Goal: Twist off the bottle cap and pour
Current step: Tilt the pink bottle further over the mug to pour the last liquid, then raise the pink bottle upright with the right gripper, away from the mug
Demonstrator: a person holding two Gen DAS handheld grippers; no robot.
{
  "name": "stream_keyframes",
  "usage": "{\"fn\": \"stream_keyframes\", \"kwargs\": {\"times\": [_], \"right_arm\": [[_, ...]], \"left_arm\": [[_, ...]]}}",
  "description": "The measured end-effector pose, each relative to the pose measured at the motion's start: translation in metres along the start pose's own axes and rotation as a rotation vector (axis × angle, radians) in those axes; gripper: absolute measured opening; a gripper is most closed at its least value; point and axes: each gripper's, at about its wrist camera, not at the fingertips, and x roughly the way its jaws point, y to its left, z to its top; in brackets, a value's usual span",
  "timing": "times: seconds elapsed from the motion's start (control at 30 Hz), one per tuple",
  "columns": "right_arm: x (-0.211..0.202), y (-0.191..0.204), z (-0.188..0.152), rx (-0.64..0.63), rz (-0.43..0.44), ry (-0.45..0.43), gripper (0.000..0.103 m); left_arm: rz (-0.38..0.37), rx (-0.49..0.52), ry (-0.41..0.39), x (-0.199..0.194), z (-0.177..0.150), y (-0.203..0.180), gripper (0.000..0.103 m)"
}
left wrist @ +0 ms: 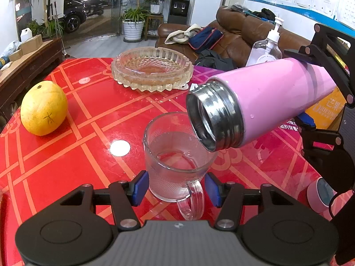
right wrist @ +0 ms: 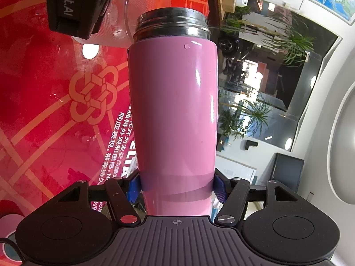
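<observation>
A pink steel bottle [left wrist: 273, 99] hangs tilted with its open threaded mouth over the rim of a clear glass mug [left wrist: 175, 159]. My right gripper [left wrist: 317, 84] is shut on the bottle's lower body [right wrist: 175, 115], with blue pads on both sides. The mug stands on the red table [left wrist: 66, 155], holds some clear water, and its handle points toward me. My left gripper [left wrist: 176, 188] has its blue pads against the mug's two sides. No stream shows at the bottle mouth. The pink cap [left wrist: 320, 196] lies on the table at the right.
A yellow pomelo [left wrist: 44, 108] sits at the left and a cut-glass ashtray [left wrist: 152, 68] behind the mug. A pump bottle [left wrist: 267, 46] and an orange box [left wrist: 328, 108] stand at the right edge. A brown sofa [left wrist: 239, 33] is beyond the table.
</observation>
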Motion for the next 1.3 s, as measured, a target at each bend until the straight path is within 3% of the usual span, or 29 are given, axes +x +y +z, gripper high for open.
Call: {"fn": "stream_keyframes", "kwargs": {"times": [0.23, 0.47, 0.83, 1.3], "right_arm": [[-0.002, 0.001, -0.001, 0.045, 0.02, 0.006, 0.064], [-0.007, 0.003, -0.004, 0.186, 0.064, 0.011, 0.064], [-0.02, -0.004, -0.013, 0.591, 0.173, -0.037, 0.064], [-0.038, -0.02, -0.028, 1.1, 0.302, -0.161, 0.064]], "left_arm": [[0.002, 0.003, 0.001, 0.001, 0.0, 0.0, 0.057], [0.018, 0.007, 0.006, -0.001, 0.0, 0.001, 0.061], [0.058, 0.04, 0.03, -0.006, -0.002, -0.001, 0.066], [0.103, 0.102, 0.058, -0.012, -0.006, -0.011, 0.068]]}}
